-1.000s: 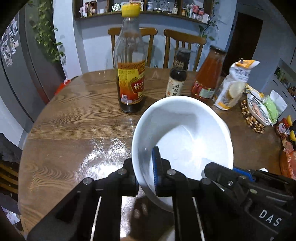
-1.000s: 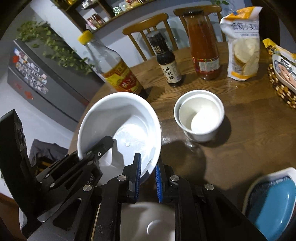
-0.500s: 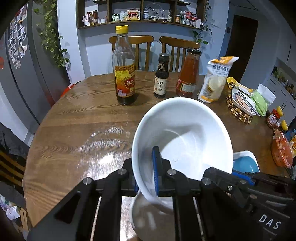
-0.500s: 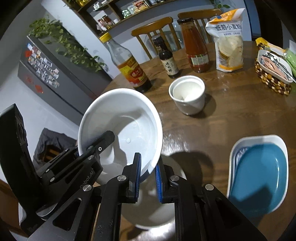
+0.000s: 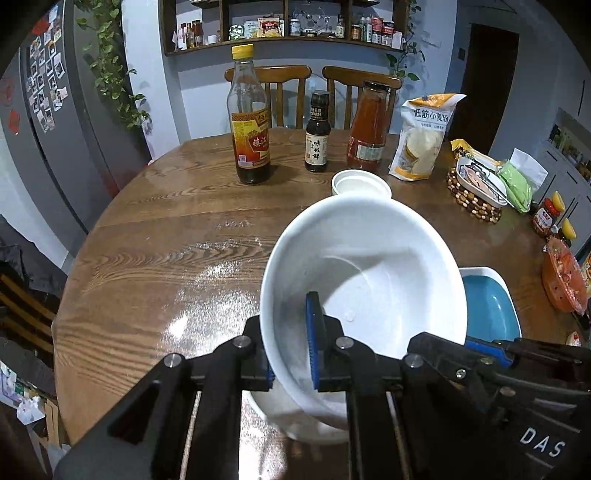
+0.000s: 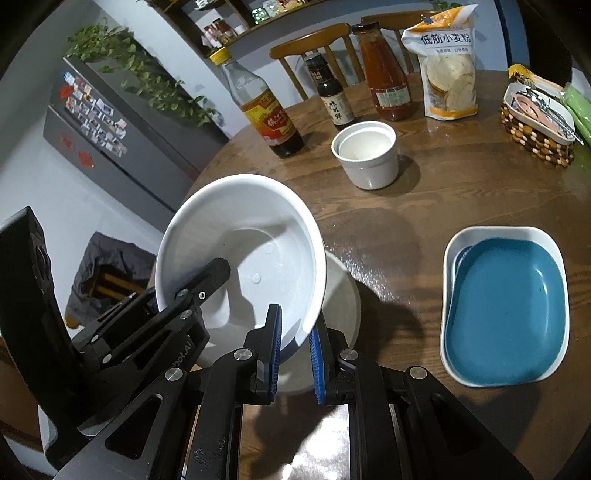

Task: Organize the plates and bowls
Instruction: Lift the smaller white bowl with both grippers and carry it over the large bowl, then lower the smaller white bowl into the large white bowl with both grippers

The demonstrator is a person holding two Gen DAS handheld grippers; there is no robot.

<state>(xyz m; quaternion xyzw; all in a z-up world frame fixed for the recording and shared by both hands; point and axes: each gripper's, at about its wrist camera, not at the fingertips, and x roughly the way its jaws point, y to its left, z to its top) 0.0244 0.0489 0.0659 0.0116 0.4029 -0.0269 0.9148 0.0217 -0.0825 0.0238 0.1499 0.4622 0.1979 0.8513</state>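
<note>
Right wrist: three white bowls [image 6: 240, 254], two plates [image 6: 506, 314].

A big round wooden tabletop [image 5: 155, 266] fills the middle of the room, and light shines off its top. Two wooden chairs [image 5: 273, 92] stand at its far side. The wall [image 5: 207, 92] behind them is pale blue-grey. A dark wooden shelf [image 5: 280, 33] full of jars and packets hangs high on it. A grey fridge [image 5: 55, 122] with little photos stands on the left, with a green leafy vine [image 5: 110, 70] hanging beside it. A dark doorway [image 5: 484, 81] opens on the right.
</note>
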